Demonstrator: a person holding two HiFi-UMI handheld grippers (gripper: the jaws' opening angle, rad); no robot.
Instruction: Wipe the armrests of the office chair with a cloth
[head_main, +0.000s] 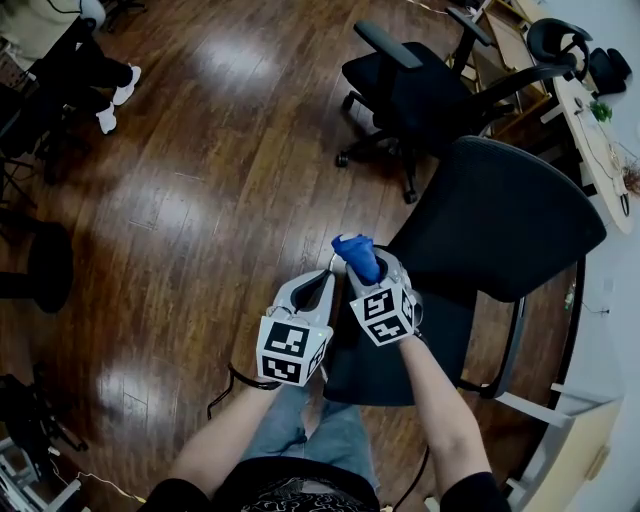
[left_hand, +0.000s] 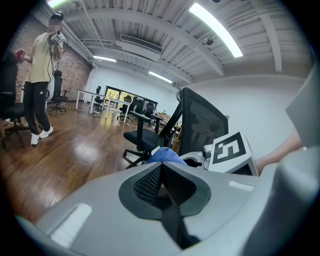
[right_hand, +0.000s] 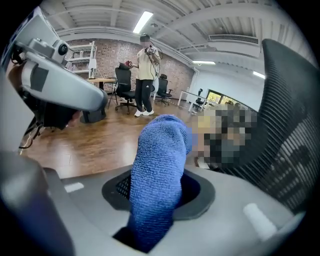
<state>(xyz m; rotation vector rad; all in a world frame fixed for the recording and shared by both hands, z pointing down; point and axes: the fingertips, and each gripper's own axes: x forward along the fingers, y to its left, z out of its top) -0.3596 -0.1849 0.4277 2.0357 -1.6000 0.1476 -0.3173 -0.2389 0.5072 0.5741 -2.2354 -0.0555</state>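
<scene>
- Head view looks steeply down on a black office chair (head_main: 505, 215) standing on a glossy wooden floor (head_main: 190, 200). Its mesh back is to the right and its seat is just in front of the person's legs.
- Both tools are held side by side, just beside each other, over the near left part of the seat and pointing away from the person.
- The right gripper (head_main: 362, 268) has its fingers clamped on a blue cloth (head_main: 357, 253). The cloth stands up in a bunched roll out of the tips, clear of the chair.
- Right gripper view confirms this: the terry cloth fills the gap between the fingers and rises above them, and the chair's mesh back is close on the right.
- The left gripper (head_main: 322, 282) has its fingers pressed together with nothing between them. Its own view shows the ribbed pads meeting at a seam.
- Left gripper view also shows the top of the cloth just beyond the tips, next to the other tool's marker cube.
- A thin curved armrest (head_main: 513, 345) shows on the far right side of the chair, well apart from the cloth. I cannot make out the nearer armrest.
- A second black chair (head_main: 420, 90) stands farther off, near a pale counter (head_main: 592, 135) along the right edge.
- Another person (head_main: 105, 85) in dark trousers and white shoes stands at the top left.
</scene>
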